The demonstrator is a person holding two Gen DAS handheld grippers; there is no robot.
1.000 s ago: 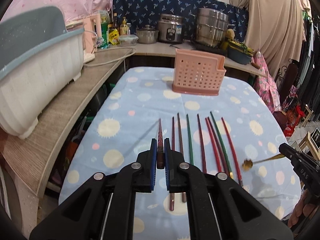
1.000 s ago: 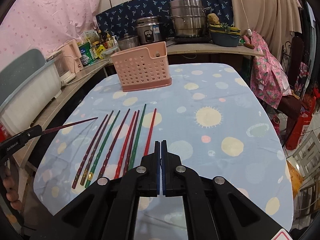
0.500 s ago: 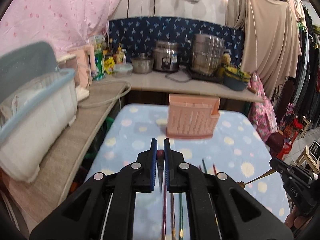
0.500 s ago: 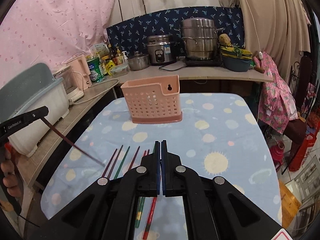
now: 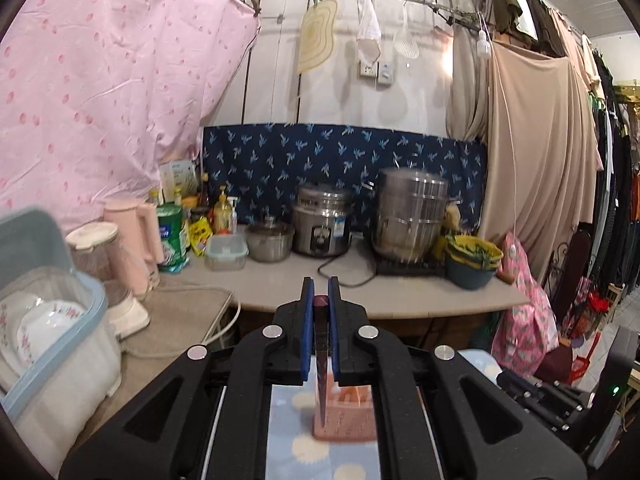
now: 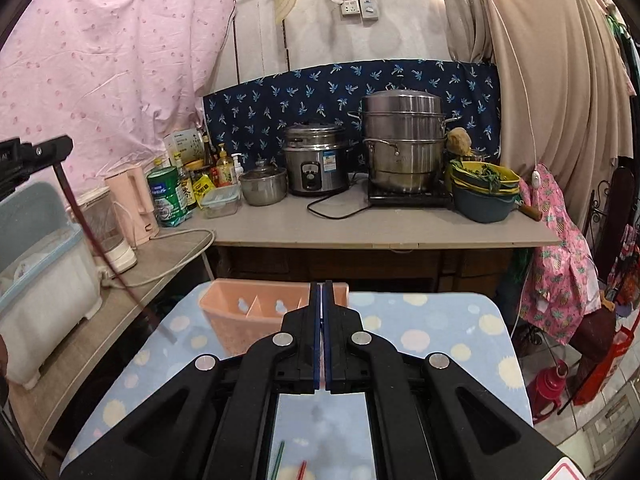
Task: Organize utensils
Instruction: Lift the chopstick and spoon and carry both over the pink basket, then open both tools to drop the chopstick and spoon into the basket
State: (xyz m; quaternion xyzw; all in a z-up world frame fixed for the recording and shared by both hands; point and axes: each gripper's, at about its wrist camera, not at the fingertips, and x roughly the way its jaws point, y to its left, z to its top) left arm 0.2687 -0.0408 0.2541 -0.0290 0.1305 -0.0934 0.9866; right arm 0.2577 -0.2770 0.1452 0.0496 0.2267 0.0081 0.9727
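Note:
My left gripper [image 5: 321,284] is shut on a dark red chopstick [image 5: 321,372] that hangs point down between the fingers, above the pink perforated utensil basket [image 5: 344,416]. In the right wrist view the left gripper [image 6: 36,152] is high at the left with the chopstick [image 6: 108,256] slanting down toward the table, left of the basket [image 6: 256,316]. My right gripper [image 6: 321,292] is shut; a thin gold spoon it held earlier is hidden now. Tips of a green [image 6: 279,456] and a red chopstick [image 6: 302,470] lie on the spotted blue cloth [image 6: 440,340].
A counter [image 6: 360,232] behind the table carries a rice cooker [image 6: 316,160], steel steamer pots [image 6: 404,144], bottles, a kettle and bowls. A white dish bin with a blue rim [image 5: 52,344] stands at the left. Clothes hang at the right.
Both grippers have risen and tilted up, so the row of chopsticks dropped out of view. The left gripper carried its chopstick toward the basket, now hanging point down.

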